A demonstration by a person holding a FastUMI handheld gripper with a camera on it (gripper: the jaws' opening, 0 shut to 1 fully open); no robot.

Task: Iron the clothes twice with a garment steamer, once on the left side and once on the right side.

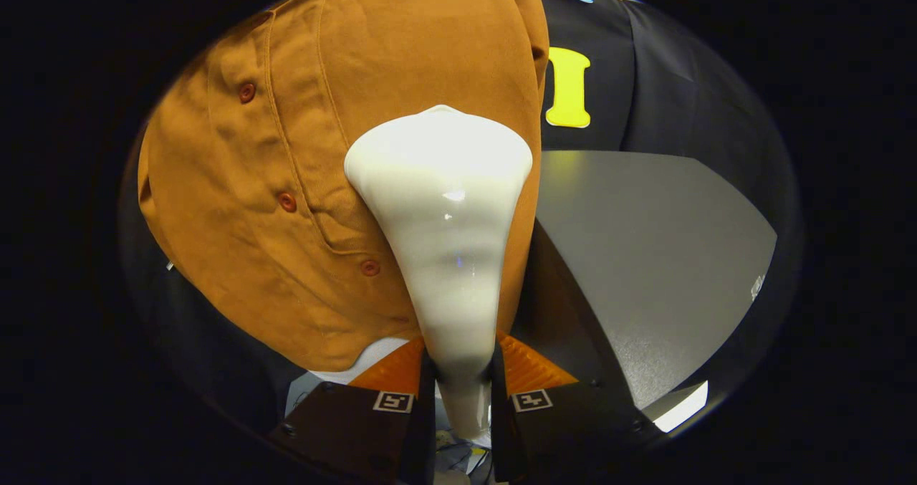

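Observation:
A cream-white garment steamer (445, 241) rises from between my fingers, its narrow handle clamped by both pads and its wide head flaring out beyond them. My gripper (462, 381) is shut on that handle. The steamer's head rests against an orange-brown buttoned shirt (315, 134) that hangs just ahead. The head sits to the right of the shirt's row of buttons (287, 201), near the shirt's right edge, over a pocket seam. The steamer's face is hidden against the cloth.
A grey table top (645, 256) spreads to the right of the shirt, beyond the fingers. The black cloth wall (645, 69) stands behind the table and the shirt. A white patch (372, 359) shows under the shirt's hem, near the left finger.

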